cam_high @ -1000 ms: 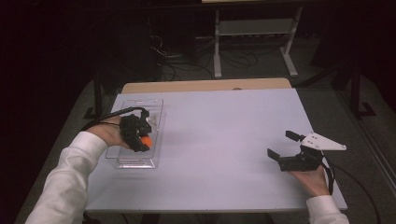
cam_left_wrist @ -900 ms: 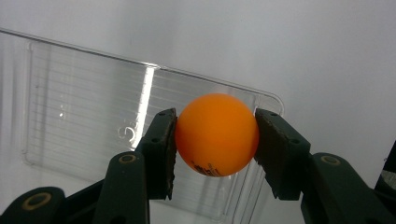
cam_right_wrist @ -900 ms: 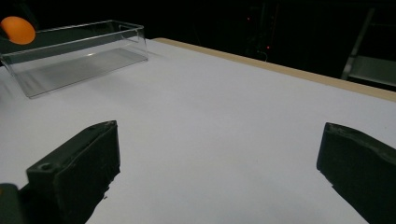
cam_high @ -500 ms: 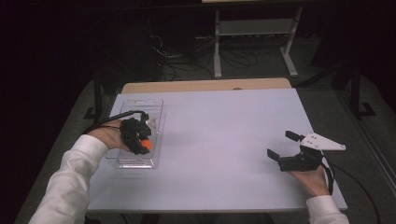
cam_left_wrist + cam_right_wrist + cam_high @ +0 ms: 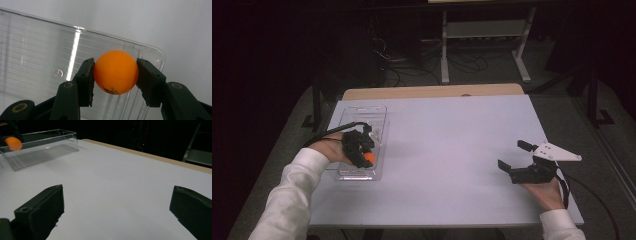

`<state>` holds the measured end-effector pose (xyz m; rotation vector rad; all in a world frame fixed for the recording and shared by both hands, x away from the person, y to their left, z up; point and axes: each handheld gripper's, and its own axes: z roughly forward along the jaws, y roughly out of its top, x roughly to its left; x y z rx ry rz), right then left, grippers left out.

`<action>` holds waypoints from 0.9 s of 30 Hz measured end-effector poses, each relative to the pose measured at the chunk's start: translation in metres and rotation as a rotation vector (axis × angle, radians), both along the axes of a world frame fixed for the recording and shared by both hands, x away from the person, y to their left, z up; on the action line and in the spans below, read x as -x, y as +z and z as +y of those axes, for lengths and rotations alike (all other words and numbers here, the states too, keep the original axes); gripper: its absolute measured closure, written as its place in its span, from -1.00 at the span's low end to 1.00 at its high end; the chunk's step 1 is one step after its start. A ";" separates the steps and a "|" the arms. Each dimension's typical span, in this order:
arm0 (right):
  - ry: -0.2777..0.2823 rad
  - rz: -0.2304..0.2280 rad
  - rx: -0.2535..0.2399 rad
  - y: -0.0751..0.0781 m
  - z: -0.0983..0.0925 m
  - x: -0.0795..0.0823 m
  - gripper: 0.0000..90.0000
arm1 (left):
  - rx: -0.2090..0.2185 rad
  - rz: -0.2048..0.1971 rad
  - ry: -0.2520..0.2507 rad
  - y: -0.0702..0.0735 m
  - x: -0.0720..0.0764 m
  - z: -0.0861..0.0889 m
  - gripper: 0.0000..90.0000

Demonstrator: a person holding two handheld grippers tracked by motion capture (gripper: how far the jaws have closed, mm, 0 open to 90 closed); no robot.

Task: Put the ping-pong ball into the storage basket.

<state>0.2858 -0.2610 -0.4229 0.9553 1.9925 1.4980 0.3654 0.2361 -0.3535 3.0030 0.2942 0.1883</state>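
surface (image 5: pixel 452 150): white, I work here | clear box (image 5: pixel 362 120): at my left | right claw (image 5: pixel 518 160): wide apart, waiting | left claw (image 5: pixel 115 72): squeezing orange ball (image 5: pixel 116 72) over the box | step: carrying ball | next: I think lower, let go

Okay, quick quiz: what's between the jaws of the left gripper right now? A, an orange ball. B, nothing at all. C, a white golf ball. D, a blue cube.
A: in the left gripper view the left gripper has its jaws pressed on both sides of the orange ball, above the clear plastic tray.
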 end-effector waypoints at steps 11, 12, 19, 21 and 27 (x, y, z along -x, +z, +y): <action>0.003 0.003 0.004 0.000 0.001 0.000 -1.00 | -0.002 0.016 0.009 -0.012 -0.003 0.000 0.13; 0.004 0.003 0.004 0.000 0.001 0.000 -1.00 | -0.001 0.015 0.011 -0.013 -0.003 0.000 0.13; 0.004 0.003 0.005 0.000 0.000 0.000 -1.00 | -0.004 0.021 0.018 -0.017 -0.004 0.001 0.13; 0.004 0.004 0.006 -0.001 0.000 0.000 -1.00 | 0.006 0.022 0.021 -0.019 -0.004 0.001 0.13; 0.006 0.004 0.006 0.000 0.001 0.001 -1.00 | -0.002 0.030 0.020 -0.022 -0.005 0.000 0.13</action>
